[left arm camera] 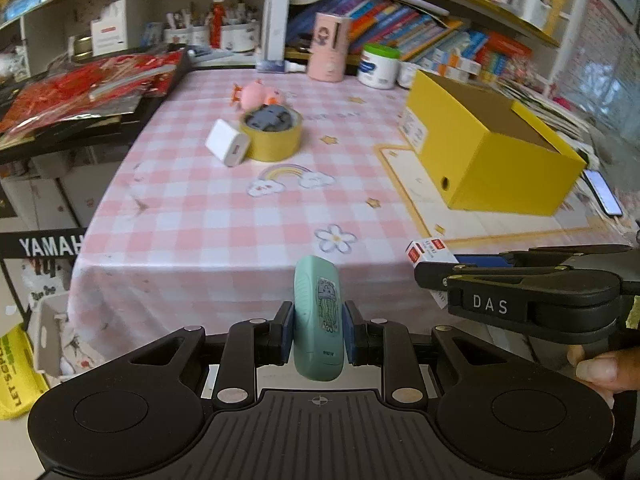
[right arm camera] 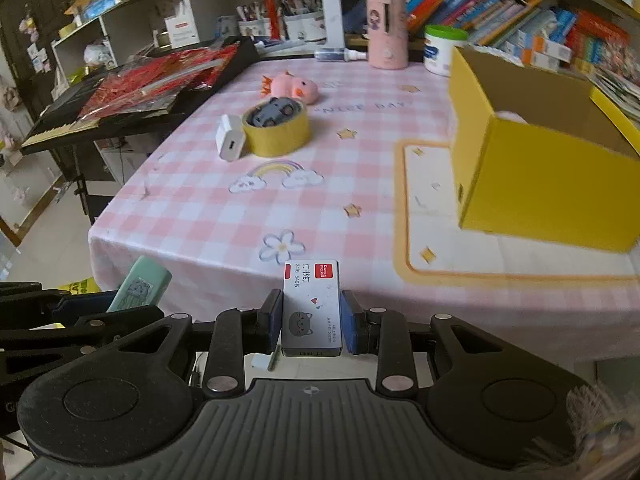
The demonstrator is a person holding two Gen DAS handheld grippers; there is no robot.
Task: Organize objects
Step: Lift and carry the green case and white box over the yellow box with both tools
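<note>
Both grippers are clamped on loads near the table's edge, left gripper [left arm camera: 319, 330] on a mint case [left arm camera: 319, 320], right gripper [right arm camera: 311, 322] on a staple box [right arm camera: 311, 308], while the charger [right arm camera: 230, 138], tape roll [right arm camera: 277, 130] and pink toy [right arm camera: 292, 87] lie outside the yellow box [right arm camera: 552, 196].

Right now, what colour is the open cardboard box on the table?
Yellow outside, brown inside: the open cardboard box shows best in the right wrist view.

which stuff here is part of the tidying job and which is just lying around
Job: green case in the left gripper; staple box in the right gripper; yellow box; tape roll with toy car inside; white charger; pink toy.

Lying about: books, white jar, phone, keyboard.
</note>
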